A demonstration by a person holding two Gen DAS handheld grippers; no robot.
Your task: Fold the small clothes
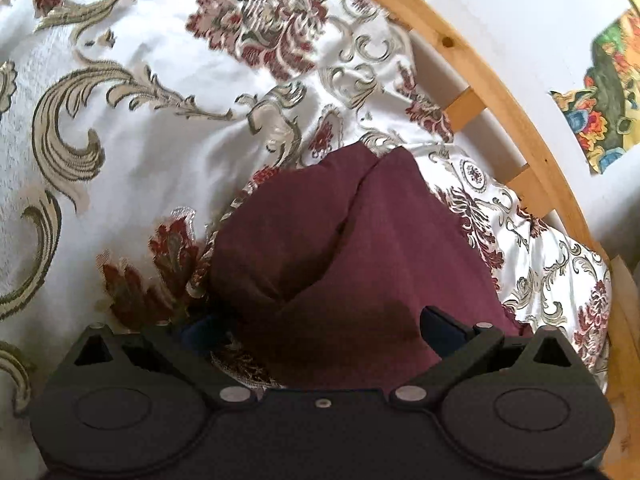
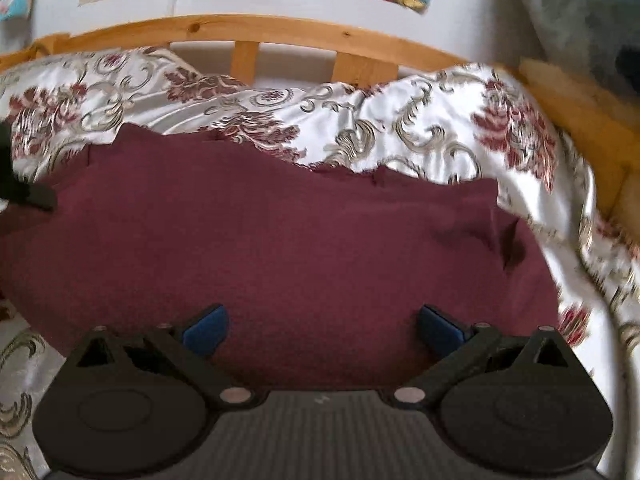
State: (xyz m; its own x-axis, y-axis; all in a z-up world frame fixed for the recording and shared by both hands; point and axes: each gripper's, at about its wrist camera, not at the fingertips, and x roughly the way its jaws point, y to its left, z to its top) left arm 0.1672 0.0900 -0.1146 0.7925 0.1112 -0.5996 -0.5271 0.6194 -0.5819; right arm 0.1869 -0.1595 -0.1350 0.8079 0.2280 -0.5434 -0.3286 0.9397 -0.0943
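Observation:
A dark maroon garment [image 2: 280, 240] lies spread on a white floral bedspread [image 2: 420, 136]. In the right wrist view my right gripper [image 2: 324, 326] is open just above its near part, the blue fingertips [image 2: 208, 326] wide apart with nothing between them. In the left wrist view the garment [image 1: 360, 248] shows as a folded, bunched end. My left gripper [image 1: 320, 326] is open over it; the cloth bulges between the fingers and covers most of the left fingertip. A dark part of the left gripper shows at the left edge of the right wrist view [image 2: 28, 196].
The bedspread [image 1: 140, 120] covers the bed, wrinkled near the wooden rail [image 2: 248, 28] along the far side; the rail also shows in the left wrist view [image 1: 500, 92]. A white wall with colourful pictures [image 1: 604, 92] stands behind it.

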